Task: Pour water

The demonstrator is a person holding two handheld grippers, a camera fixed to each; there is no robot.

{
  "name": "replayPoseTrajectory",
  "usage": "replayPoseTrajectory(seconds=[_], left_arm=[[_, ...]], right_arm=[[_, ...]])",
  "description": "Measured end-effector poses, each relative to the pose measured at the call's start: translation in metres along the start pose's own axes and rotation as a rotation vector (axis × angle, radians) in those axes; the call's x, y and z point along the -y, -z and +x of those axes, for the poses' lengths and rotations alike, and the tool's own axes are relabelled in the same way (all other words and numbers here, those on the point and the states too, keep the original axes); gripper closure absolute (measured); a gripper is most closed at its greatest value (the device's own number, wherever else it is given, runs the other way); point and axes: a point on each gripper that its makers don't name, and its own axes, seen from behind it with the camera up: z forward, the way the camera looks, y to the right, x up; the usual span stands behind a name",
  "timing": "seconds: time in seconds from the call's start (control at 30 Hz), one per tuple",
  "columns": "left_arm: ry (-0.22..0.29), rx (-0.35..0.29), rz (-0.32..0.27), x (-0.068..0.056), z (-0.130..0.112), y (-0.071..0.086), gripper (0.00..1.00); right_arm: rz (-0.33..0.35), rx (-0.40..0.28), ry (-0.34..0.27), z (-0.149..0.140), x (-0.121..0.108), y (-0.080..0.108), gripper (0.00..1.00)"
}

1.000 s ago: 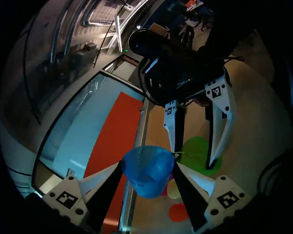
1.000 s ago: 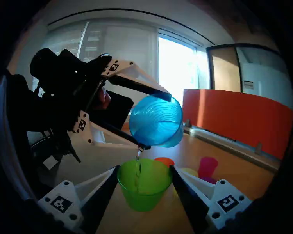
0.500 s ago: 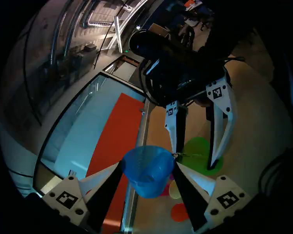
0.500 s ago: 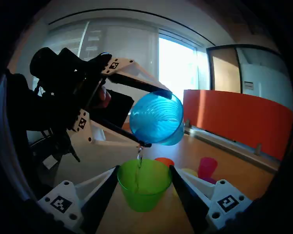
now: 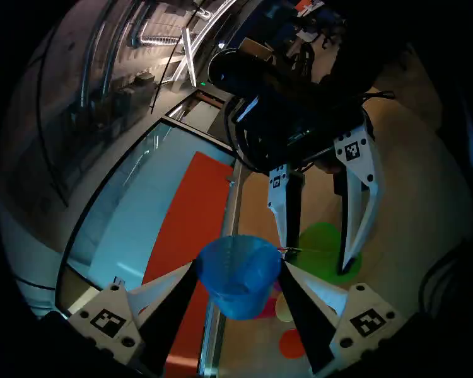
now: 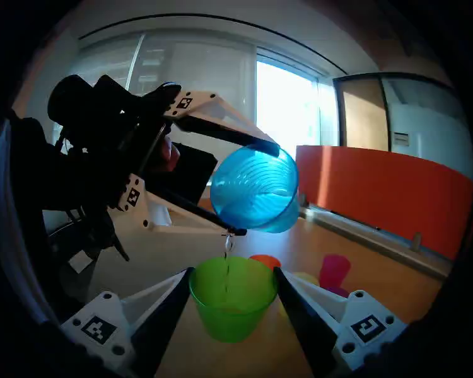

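Note:
My left gripper (image 5: pixel 238 283) is shut on a blue cup (image 5: pixel 239 281); in the right gripper view the same blue cup (image 6: pixel 255 189) lies tipped on its side above a green cup (image 6: pixel 231 302). A thin thread of water (image 6: pixel 226 261) falls from its lip into the green cup. My right gripper (image 6: pixel 231 301) is shut on the green cup, held upright. In the left gripper view the green cup (image 5: pixel 320 249) sits between the right gripper's white fingers (image 5: pixel 357 208), just past the blue cup's rim.
Orange (image 6: pixel 265 260), pink (image 6: pixel 335 269) and yellow (image 6: pixel 306 277) cups stand on the wooden table (image 6: pixel 362 271) behind the green cup. An orange partition (image 6: pixel 388 189) runs along the table's far edge. A hand (image 6: pixel 167 154) holds the left gripper.
The blue cup has risen slightly and tipped a bit further. The stream into the green cup has thinned to a fine thread. The green cup has stayed where it was.

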Motion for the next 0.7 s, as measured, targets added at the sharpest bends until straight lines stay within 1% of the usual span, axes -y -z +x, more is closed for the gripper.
replayPoseTrajectory(seconds=[0.7], left_arm=[[-0.042,-0.001,-0.002,-0.0016,0.0038,-0.0013,0.12]], right_arm=[[0.001,-0.004,0.002,0.0031,0.0015,0.0008,0.05]])
